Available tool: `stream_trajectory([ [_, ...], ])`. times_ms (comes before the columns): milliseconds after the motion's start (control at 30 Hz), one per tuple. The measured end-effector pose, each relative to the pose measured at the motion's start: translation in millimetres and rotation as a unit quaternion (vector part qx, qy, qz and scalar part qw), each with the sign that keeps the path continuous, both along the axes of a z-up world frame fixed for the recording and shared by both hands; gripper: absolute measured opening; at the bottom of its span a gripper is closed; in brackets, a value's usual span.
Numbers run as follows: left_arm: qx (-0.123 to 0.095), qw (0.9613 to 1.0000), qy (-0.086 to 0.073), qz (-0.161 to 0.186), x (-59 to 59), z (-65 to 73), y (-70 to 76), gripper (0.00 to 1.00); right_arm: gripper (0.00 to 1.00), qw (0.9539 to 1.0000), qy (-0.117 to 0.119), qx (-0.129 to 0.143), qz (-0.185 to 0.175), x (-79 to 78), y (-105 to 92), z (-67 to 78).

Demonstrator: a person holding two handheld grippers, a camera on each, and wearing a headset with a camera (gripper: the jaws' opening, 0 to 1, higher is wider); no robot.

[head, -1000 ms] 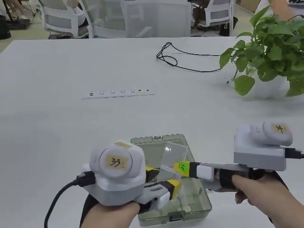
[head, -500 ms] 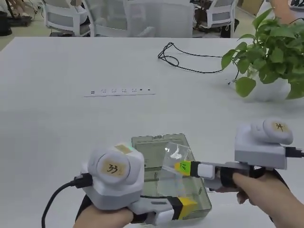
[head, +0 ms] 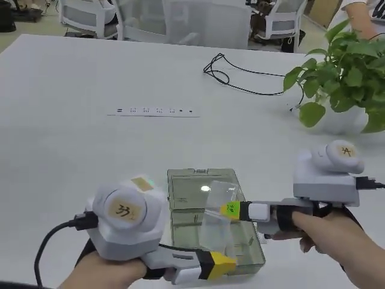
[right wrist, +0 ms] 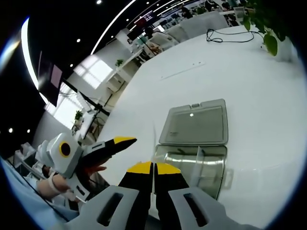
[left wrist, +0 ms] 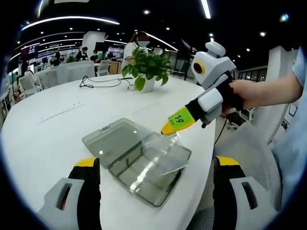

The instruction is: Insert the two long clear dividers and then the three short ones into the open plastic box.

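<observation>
The open clear plastic box (head: 255,250) lies near the table's front edge, its lid (head: 189,186) folded flat behind it. My right gripper (head: 227,211) is shut on a clear divider (head: 215,212), held tilted over the box tray. In the right gripper view the divider (right wrist: 154,141) shows edge-on above the shut gripper (right wrist: 153,167), with the box (right wrist: 211,167) below it. My left gripper (head: 207,268) hovers at the box's near left corner, open with nothing in it. The left gripper view has the divider (left wrist: 160,155) over the box (left wrist: 139,177), the left gripper (left wrist: 153,165) spread wide, and the right gripper (left wrist: 173,125) reaching in.
A flush power strip (head: 154,111) lies mid-table. A black cable (head: 240,75) loops at the back. A potted plant (head: 343,78) stands at the right. Office chairs (head: 90,18) line the far edge. A clear partition (right wrist: 196,163) stands inside the tray.
My left gripper has drawn back toward the table's front edge, away from the divider. The right gripper still holds the divider, now tilted lower over the box.
</observation>
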State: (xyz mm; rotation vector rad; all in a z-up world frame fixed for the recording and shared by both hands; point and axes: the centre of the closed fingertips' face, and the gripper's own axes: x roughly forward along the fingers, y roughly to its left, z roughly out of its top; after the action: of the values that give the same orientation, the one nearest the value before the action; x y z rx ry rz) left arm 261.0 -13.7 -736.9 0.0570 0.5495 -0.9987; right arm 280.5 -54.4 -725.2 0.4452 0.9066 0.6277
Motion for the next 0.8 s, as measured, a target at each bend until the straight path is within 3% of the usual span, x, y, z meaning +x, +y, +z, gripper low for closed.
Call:
stream_trajectory([
  [333,-0.002,0.9999,-0.007,0.014,0.4,-8.3,25.7,1.00,0.02,0.9973,0.042,-0.054,0.029,7.2,3.2,-1.5],
  [533,-0.005,0.9998,-0.008,0.016,-0.2,-13.5,33.7,1.00,0.02,0.9918,0.063,-0.101,0.047,12.5,5.7,-4.5],
  [667,0.003,0.9997,-0.024,0.004,-1.0,-15.2,35.4,1.00,0.02,0.9871,0.109,-0.110,0.041,12.7,7.6,-8.1],
  [800,0.016,0.9990,-0.041,-0.011,-1.2,-18.5,38.6,1.00,0.02,0.9780,0.166,-0.121,0.038,9.2,8.8,-15.5],
])
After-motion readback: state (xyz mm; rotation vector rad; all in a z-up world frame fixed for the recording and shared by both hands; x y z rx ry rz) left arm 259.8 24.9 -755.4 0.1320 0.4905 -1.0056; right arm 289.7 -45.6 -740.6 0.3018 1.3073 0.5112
